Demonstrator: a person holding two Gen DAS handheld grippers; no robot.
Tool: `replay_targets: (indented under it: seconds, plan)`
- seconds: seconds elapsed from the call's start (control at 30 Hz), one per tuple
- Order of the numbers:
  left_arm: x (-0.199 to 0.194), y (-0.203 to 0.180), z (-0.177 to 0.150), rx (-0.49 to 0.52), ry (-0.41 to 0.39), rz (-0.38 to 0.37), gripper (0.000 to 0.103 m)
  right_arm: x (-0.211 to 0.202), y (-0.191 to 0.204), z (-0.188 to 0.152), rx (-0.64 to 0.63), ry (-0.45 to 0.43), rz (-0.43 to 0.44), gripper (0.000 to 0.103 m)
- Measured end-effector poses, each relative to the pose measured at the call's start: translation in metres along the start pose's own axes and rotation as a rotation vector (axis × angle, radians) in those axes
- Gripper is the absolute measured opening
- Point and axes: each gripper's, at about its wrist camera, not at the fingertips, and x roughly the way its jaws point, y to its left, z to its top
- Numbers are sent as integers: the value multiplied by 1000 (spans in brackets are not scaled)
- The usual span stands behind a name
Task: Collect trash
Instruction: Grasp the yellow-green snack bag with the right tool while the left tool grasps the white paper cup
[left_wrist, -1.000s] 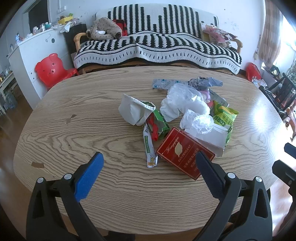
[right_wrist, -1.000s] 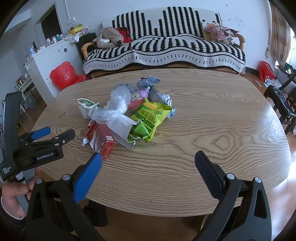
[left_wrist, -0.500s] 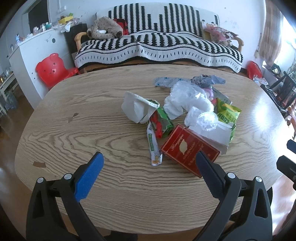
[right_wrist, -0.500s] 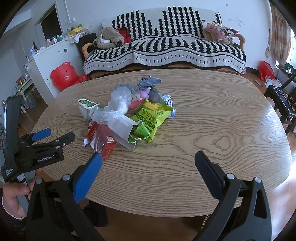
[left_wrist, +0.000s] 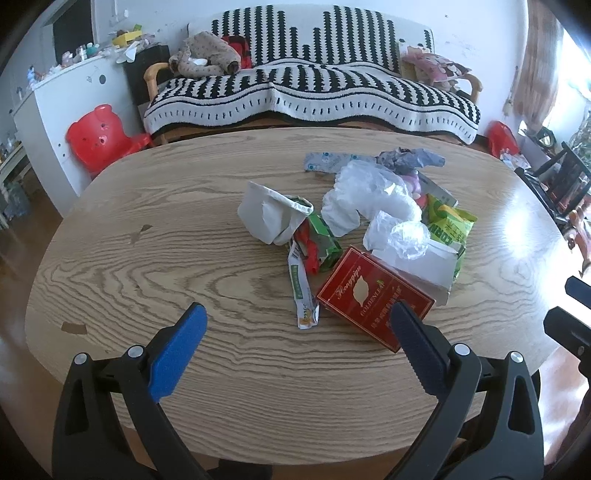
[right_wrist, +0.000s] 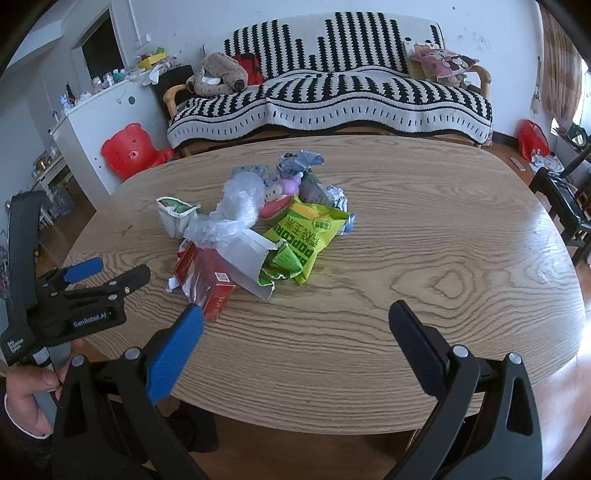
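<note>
hovering with the left gripper (left_wrist: 295, 328) spread wide and empty over the near edge of the wooden table (left_wrist: 147, 258). sitting just ahead and slightly right: the red box (left_wrist: 373, 299), nearest piece of the trash pile (left_wrist: 369, 218), long axis slanting away to the left. holding the right gripper (right_wrist: 295, 325) equally spread, empty, farther off. standing behind: striped sofa (left_wrist: 314, 92), red chair (left_wrist: 99, 133).

On the desk (left_wrist: 147, 258), the cup (left_wrist: 269, 218) lies left of the carton (left_wrist: 373, 295); the popcorn bag (left_wrist: 448, 225) lies right, perhaps partly underneath wrappers.
</note>
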Motion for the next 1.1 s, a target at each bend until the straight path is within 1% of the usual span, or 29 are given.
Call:
replay_targets:
  seconds: [0.2, 0.33, 0.43, 0.5, 0.57, 0.6, 0.67, 0.77, 0.83, 0.9, 0.93, 1.0, 1.03, 1.1]
  plan:
    - [2, 7, 2, -5, 4, -7, 97, 13, -4, 9, 36, 4, 35, 97]
    - [12, 13, 13, 11, 5, 4, 97, 38, -18, 22, 129, 18, 49, 97]
    - [30, 16, 31, 46, 10, -11, 97, 64, -32, 32, 219, 46, 75, 97]
    - [49, 18, 43, 78, 8, -11, 97, 84, -42, 39, 286, 74, 101, 97]
    - [65, 21, 50, 78, 24, -12, 97, 99, -49, 43, 330, 100, 122, 97]
    - [74, 24, 53, 67, 36, -24, 97, 110, -53, 45, 354, 116, 134, 97]
    - [90, 25, 57, 59, 55, -43, 97, 125, -55, 48, 370, 135, 138, 97]
    - [107, 20, 60, 103, 44, -8, 97, 142, -56, 53, 376, 149, 134, 97]
    - [115, 17, 64, 109, 36, -17, 97, 153, -59, 55, 399, 163, 157, 97]
    - [119, 17, 68, 97, 33, -20, 97, 158, -60, 61, 406, 148, 156, 96]
    - [122, 16, 70, 98, 24, -16, 97, 161, -60, 63, 410, 146, 162, 95]
    - [124, 16, 72, 102, 13, -18, 95, 166, -58, 64, 421, 143, 182, 86]
    - [125, 16, 73, 102, 10, -18, 92, 167, -57, 65, 417, 143, 182, 82]
    - [128, 18, 76, 101, 20, -29, 77, 172, -50, 67, 396, 156, 194, 62]
